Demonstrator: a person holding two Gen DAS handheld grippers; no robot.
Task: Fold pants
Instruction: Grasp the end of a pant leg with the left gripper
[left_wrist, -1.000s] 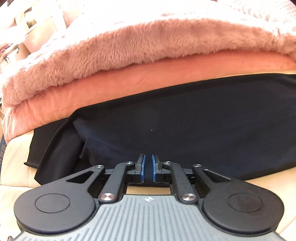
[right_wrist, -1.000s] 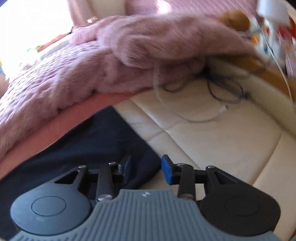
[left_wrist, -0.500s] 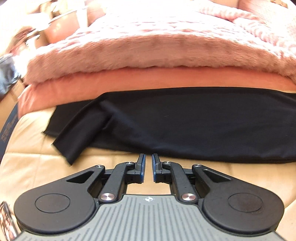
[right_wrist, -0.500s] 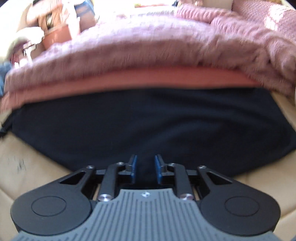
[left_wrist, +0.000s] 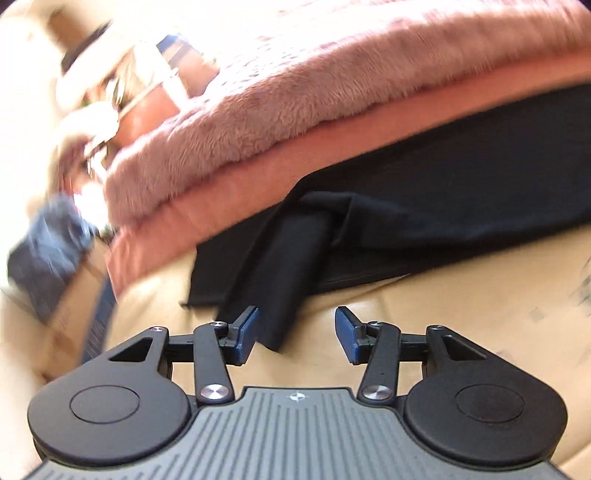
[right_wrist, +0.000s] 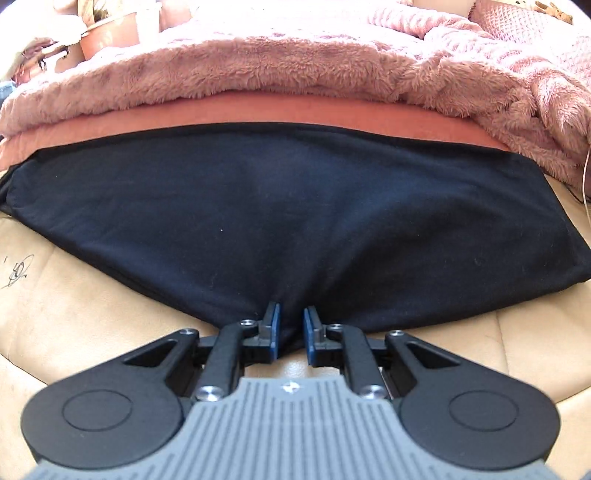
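The black pants (right_wrist: 295, 206) lie flat on a cream leather cushion (right_wrist: 74, 314), their far edge against a pink blanket. My right gripper (right_wrist: 290, 332) is shut on the pants' near edge at the middle, and creases fan out from its pads. In the left wrist view the pants (left_wrist: 443, 192) run off to the right, and a twisted leg end (left_wrist: 284, 280) hangs toward me. My left gripper (left_wrist: 296, 334) is opening; the tip of that leg end lies between the jaws, close to the left pad (left_wrist: 246, 334), and is not pinched.
A fluffy pink blanket (right_wrist: 258, 70) over an orange-pink sheet (right_wrist: 295, 110) borders the pants at the back. Boxes and blurred clutter (left_wrist: 74, 240) stand off the cushion's left side. A white cable (right_wrist: 585, 173) runs at the right edge. Bare cushion (left_wrist: 461, 295) lies in front.
My left gripper let go of the pants' edge, slid left to the leg end and opened. My right gripper swung from the right corner to the middle of the near edge and shut on it.
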